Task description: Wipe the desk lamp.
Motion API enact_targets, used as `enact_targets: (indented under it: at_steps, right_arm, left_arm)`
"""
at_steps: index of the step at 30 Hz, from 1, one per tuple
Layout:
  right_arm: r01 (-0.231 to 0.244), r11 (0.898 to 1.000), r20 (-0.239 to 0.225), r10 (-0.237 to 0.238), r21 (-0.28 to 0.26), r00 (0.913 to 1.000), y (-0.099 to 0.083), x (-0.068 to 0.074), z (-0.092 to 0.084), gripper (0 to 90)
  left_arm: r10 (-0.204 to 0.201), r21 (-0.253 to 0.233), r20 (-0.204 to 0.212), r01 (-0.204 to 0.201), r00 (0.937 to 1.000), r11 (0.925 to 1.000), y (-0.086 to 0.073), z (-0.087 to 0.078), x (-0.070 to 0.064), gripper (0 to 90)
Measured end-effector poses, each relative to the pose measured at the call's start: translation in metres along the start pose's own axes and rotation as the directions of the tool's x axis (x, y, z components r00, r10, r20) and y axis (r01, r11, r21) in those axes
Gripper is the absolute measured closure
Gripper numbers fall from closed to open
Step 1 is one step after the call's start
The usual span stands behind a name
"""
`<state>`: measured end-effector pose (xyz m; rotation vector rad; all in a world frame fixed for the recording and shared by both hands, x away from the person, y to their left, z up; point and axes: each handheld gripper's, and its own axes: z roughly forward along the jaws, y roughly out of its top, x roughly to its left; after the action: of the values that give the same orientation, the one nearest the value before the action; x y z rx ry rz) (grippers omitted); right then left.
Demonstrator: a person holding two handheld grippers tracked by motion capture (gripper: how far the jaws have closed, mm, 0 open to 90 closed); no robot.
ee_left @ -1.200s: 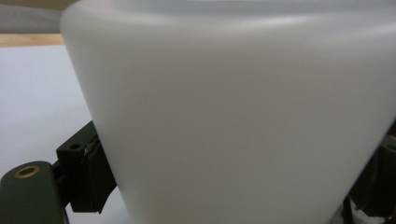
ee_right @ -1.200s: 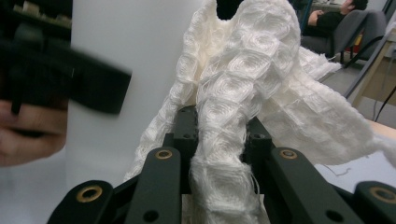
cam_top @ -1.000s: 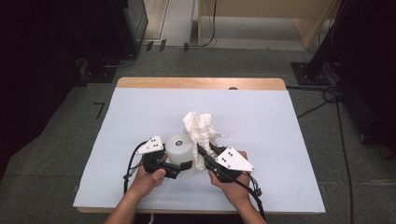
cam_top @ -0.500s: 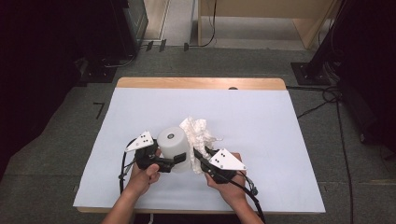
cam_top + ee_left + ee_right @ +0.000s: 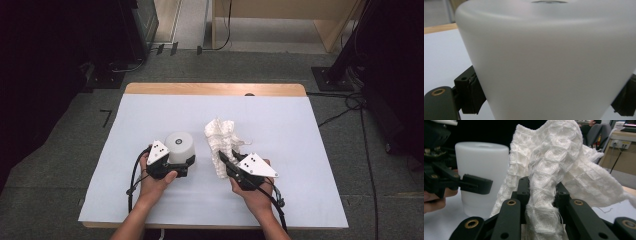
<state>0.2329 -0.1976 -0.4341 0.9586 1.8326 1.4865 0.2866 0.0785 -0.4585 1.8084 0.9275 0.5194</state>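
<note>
I've just drawn the two apart: the white cup [image 5: 180, 145], upside down, and the white cloth [image 5: 222, 142] no longer touch, so the wipe looks finished. Left tongs [image 5: 184, 164] clamp wide round the cup, near the bench's [image 5: 300, 145] front edge, left of centre. Right tongs [image 5: 226, 162] pinch the cloth narrow, bunched just right of the cup, apart.

1. The frosted white plastic cup [image 5: 549, 62] is cut off at the top, right and bottom edges of the left gripper view, its surface blurred.
2. The crumpled white waffle-weave cloth [image 5: 554, 170] hides the right gripper [image 5: 541, 195]'s pads.
</note>
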Motion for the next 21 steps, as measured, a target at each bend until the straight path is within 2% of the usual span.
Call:
enact_targets:
  at_steps: [1, 3, 6, 21]
  right_arm:
    - [-0.001, 1.0, 0.008, 0.001, -0.006, 1.0, 0.001, -0.002, -0.001, 73.1]
    - [-0.009, 1.0, 0.025, 0.009, -0.013, 0.9996, 0.002, -0.009, -0.004, 73.2]
    - [-0.014, 1.0, 0.035, 0.014, -0.015, 0.9993, 0.003, -0.011, -0.005, 73.2]
    - [-0.019, 0.999, 0.056, 0.021, -0.028, 0.9982, 0.004, -0.019, -0.01, 73.2]
  left_arm:
    - [0.011, -0.005, -0.036, -0.011, 0.9993, 0.9999, -0.003, 0.002, 0.001, 8.5]
    - [0.008, -0.007, -0.077, -0.009, 0.997, 0.9999, -0.007, 0.004, 0.003, 8.4]
    - [0.004, 0.009, -0.107, -0.003, 0.9942, 1.0, -0.011, 0.007, 0.007, 8.4]
    - [0.063, 0.03, -0.134, -0.06, 0.989, 0.9978, -0.02, 0.008, 0.003, 8.0]
